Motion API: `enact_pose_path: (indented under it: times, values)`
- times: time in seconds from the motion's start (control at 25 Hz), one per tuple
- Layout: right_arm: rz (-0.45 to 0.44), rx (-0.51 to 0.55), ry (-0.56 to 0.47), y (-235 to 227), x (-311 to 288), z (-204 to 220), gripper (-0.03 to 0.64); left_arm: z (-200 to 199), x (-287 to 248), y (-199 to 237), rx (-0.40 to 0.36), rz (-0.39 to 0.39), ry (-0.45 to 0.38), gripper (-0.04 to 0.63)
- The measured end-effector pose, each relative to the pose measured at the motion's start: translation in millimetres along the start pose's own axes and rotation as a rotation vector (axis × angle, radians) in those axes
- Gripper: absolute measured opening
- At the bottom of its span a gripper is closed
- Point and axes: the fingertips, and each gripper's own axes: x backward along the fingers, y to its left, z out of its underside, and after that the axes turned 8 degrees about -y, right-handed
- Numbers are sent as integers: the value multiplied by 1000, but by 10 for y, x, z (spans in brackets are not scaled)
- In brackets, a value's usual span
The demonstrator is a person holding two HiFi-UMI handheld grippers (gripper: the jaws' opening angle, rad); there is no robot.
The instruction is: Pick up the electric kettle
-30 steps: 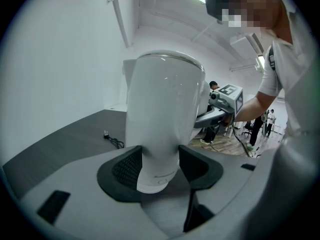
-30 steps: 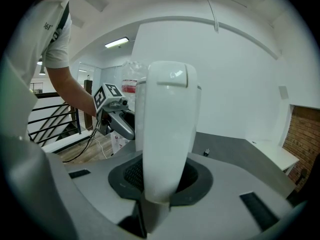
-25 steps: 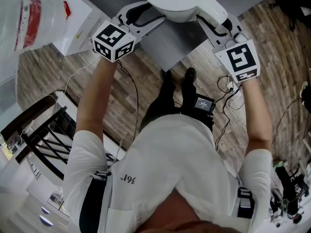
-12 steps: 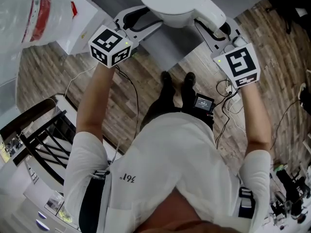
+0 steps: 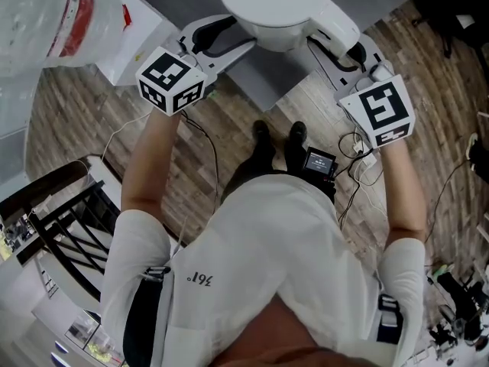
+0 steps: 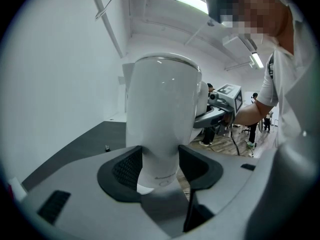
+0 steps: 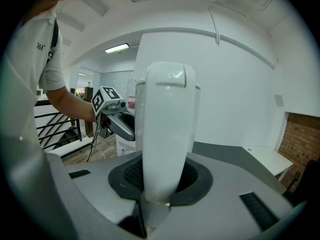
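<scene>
- Step in hand: the lift. The electric kettle (image 5: 273, 10) is held between both grippers, up near the person's head camera, over the near corner of the dark grey table (image 5: 284, 73).
- The left gripper (image 5: 228, 43) is clamped on the kettle's body. In the left gripper view its dark pads (image 6: 125, 170) press on either side of the lower, narrowing part of the white wall, with the jaws set wide to take it.
- The right gripper (image 5: 345, 49) is closed on the kettle's handle (image 7: 165, 134). In the right gripper view the handle stands upright between the jaws, which are set much narrower than the left pair.
- Whether the base is fully clear of the table is not shown directly. The left gripper view shows the kettle's underside rim with table and floor beyond it, so it is probably in the air.
- Next move, as a judgement: hold both grips firm and raise the two hands evenly. If one side leads, the kettle tips, and the smooth body could slide in the left pads.
- The kettle is plain glossy white, tall and rounded, wider above than at the foot. It has a flat round top and a broad white handle on the person's right side. It stands upright.
</scene>
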Motion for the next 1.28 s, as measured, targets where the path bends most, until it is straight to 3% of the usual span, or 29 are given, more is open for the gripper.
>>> enact_pose_path:
  times: [0.52, 1.28]
  values:
    - [9, 35, -37, 194, 340, -502, 94, -471, 279, -324, -43, 4, -72, 232]
    - [-24, 15, -51, 632, 678, -739, 94, -617, 680, -786, -40, -18, -89, 232]
